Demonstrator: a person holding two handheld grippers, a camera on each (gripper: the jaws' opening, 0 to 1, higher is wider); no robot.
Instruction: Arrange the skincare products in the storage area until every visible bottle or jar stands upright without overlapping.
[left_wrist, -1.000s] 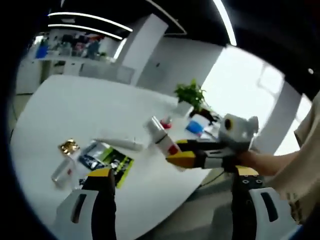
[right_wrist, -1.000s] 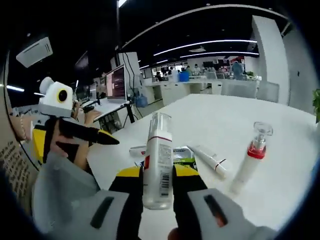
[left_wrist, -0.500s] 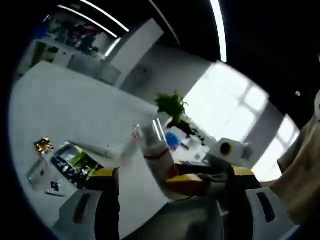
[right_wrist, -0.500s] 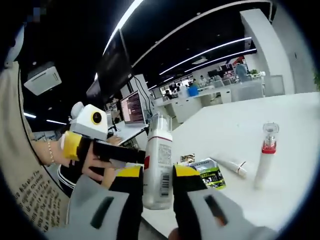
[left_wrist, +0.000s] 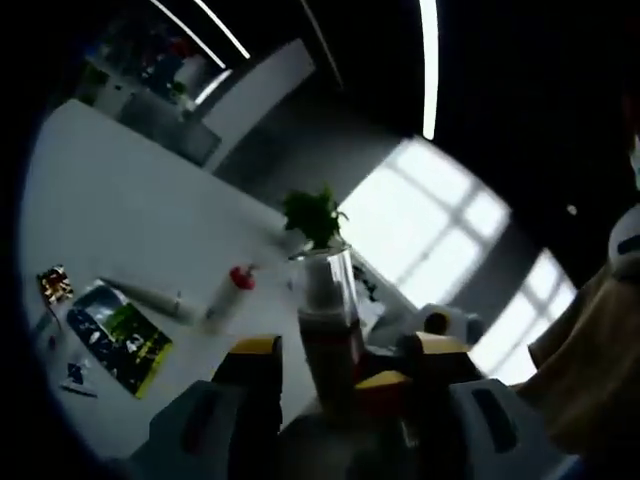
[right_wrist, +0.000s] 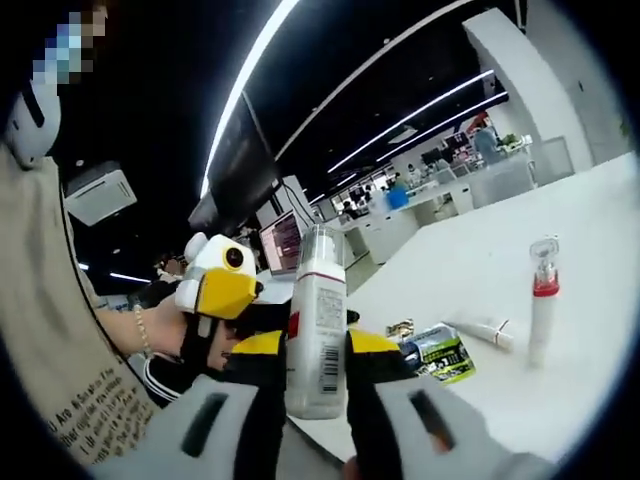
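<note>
My right gripper (right_wrist: 315, 352) is shut on a white bottle (right_wrist: 316, 335) with a clear cap and a red stripe, held upright above the near table edge. The same bottle (left_wrist: 326, 312) stands between the wide-apart jaws of my left gripper (left_wrist: 347, 348), which is open and touches nothing. From the left of the right gripper view, the left gripper (right_wrist: 258, 316) reaches in behind the bottle, held by a hand. A slim bottle with a red collar (right_wrist: 541, 303) (left_wrist: 229, 291) stands upright on the white table (right_wrist: 590, 230).
On the table lie a white tube (right_wrist: 486, 333) (left_wrist: 150, 297), a green sachet (right_wrist: 441, 352) (left_wrist: 122, 336) and a small gold packet (left_wrist: 52, 283). A potted plant (left_wrist: 313, 216) stands at the far edge. A person's sleeve (right_wrist: 50, 340) fills the left side.
The left gripper has closed in on the held bottle, which now sits between its jaws. Both views have tilted upward. The right gripper has kept its grip throughout.
</note>
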